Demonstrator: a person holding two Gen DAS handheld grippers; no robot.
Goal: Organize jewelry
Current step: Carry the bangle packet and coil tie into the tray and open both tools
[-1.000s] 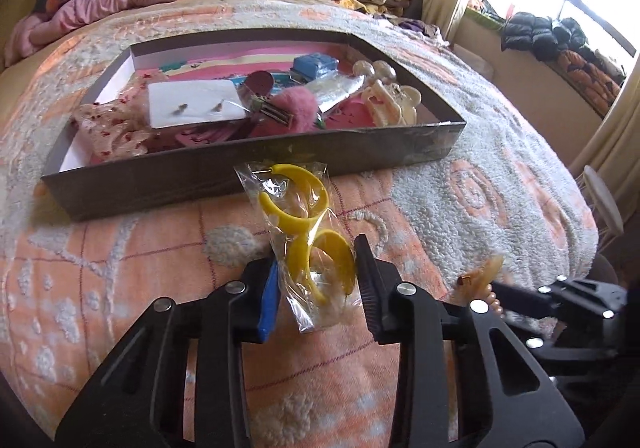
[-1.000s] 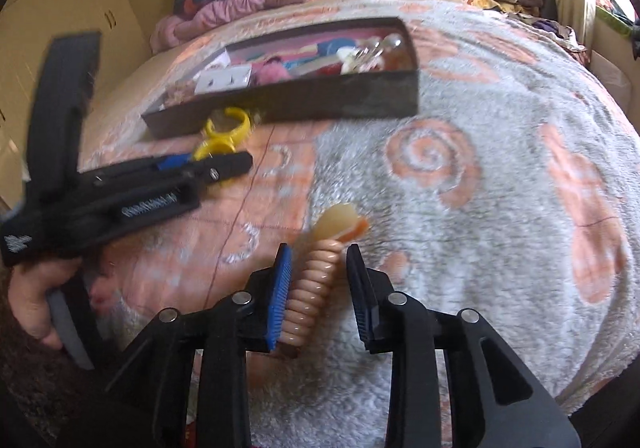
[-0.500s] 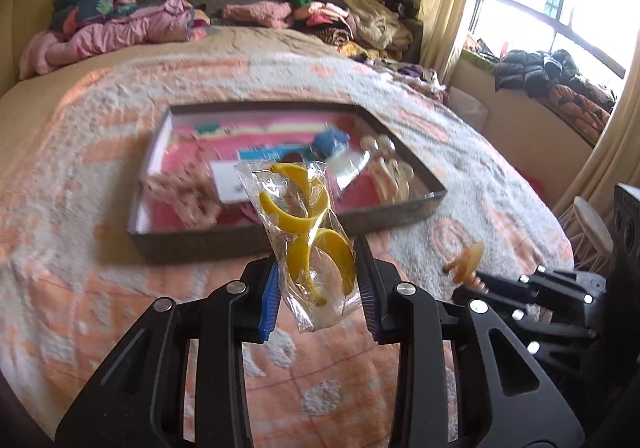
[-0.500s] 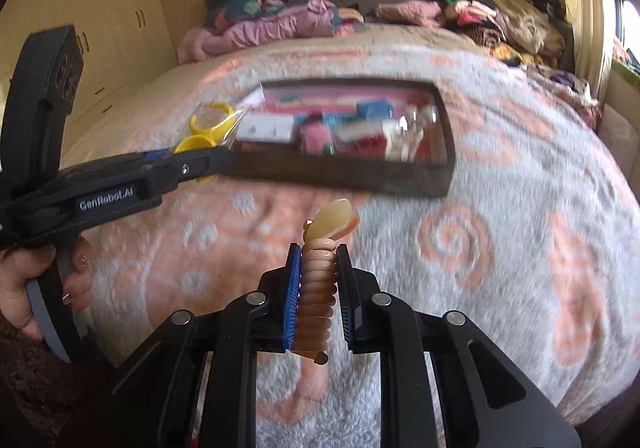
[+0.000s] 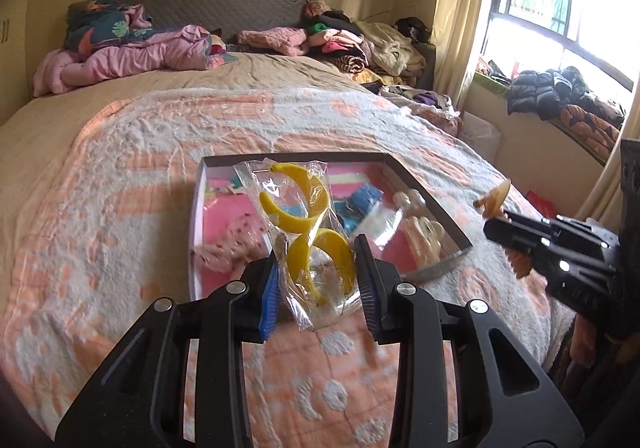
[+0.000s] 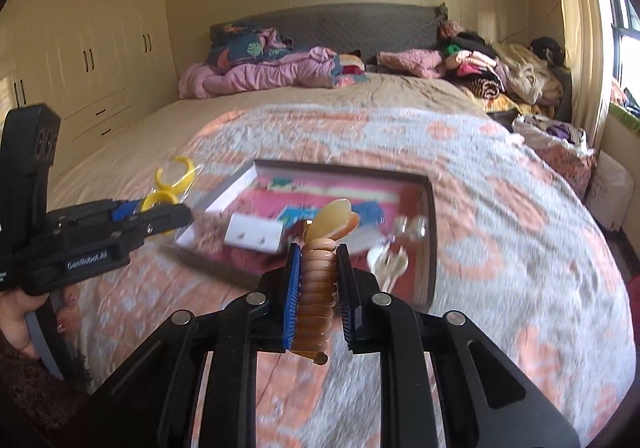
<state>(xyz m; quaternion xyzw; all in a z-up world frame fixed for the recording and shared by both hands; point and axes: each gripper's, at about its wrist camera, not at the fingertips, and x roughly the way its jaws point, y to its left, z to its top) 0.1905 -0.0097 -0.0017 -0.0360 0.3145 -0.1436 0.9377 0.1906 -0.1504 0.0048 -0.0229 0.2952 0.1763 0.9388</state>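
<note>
Jewelry was in both my grippers, above the blanket (image 6: 532,216) of the bed. The only writing I could read was "GenRobot.AI", white on the side of the left gripper (image 6: 170,214), which showed at 9 o'clock in the right wrist view.

My left gripper (image 5: 316,280) had its jaws only a little apart and pressed on a clear bag (image 5: 308,248) with two yellow hoop earrings (image 5: 298,204); the bag stood up out of the pads. My right gripper (image 6: 318,288) had its jaws nearly together, gripping a brown ribbed hair clip (image 6: 318,288) whose rounded end pointed to 12 o'clock.

Both grippers pointed down and forward to the open grey box (image 5: 428,192), which lay on the blanket at 12 o'clock and held a white earring card (image 6: 254,234). A hand (image 6: 18,320) at 8 o'clock held the left handle.
</note>
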